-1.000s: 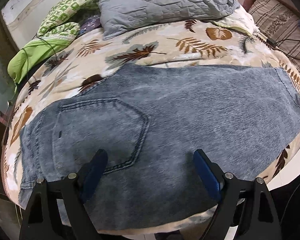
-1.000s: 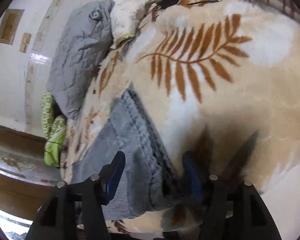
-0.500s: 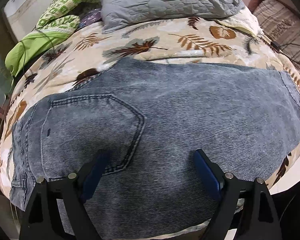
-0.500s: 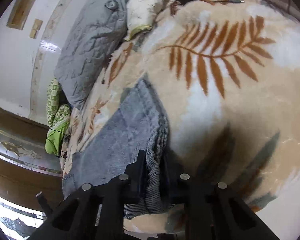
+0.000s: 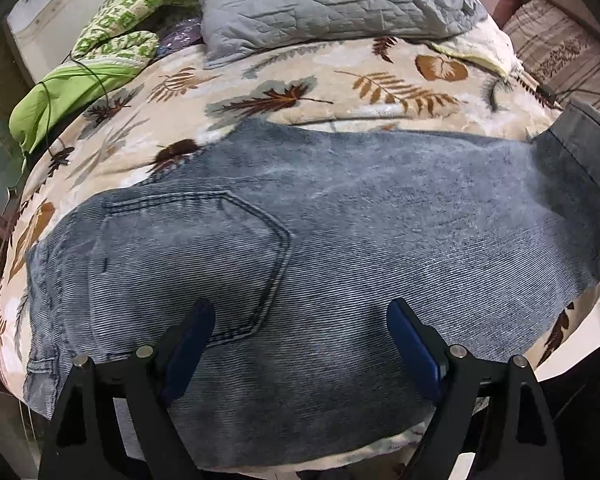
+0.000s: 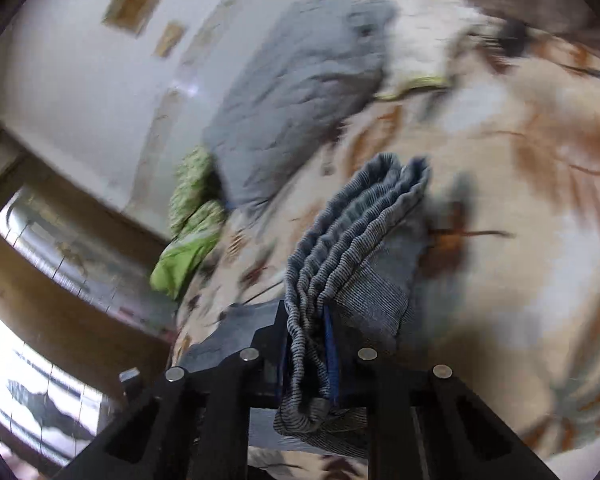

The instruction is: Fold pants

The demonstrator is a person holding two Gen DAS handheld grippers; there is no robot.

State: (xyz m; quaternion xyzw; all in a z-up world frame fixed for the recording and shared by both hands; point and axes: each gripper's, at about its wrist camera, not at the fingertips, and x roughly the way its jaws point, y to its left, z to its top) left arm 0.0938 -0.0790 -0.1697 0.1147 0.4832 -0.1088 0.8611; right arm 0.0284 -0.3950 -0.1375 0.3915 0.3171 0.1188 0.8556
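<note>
Grey-blue jeans (image 5: pixel 320 240) lie flat across the bed, back pocket (image 5: pixel 188 256) up at the left, leg hems at the right. My left gripper (image 5: pixel 300 332) is open and hovers over the near edge of the jeans beside the pocket. My right gripper (image 6: pixel 306 344) is shut on the stacked hem end of the jeans (image 6: pixel 356 240) and holds it lifted off the bed. That raised hem shows at the right edge of the left wrist view (image 5: pixel 580 140).
The bed has a beige leaf-print blanket (image 5: pixel 300 80). A grey quilted pillow (image 5: pixel 324 0) and green bedding (image 5: pixel 92 68) lie at the far side. A cable (image 5: pixel 568 96) lies at the far right. The bed's near edge is just below my left gripper.
My right gripper closed on the hem end of the jeans and lifted it, swinging left. The left gripper moved slightly closer over the jeans and stayed open.
</note>
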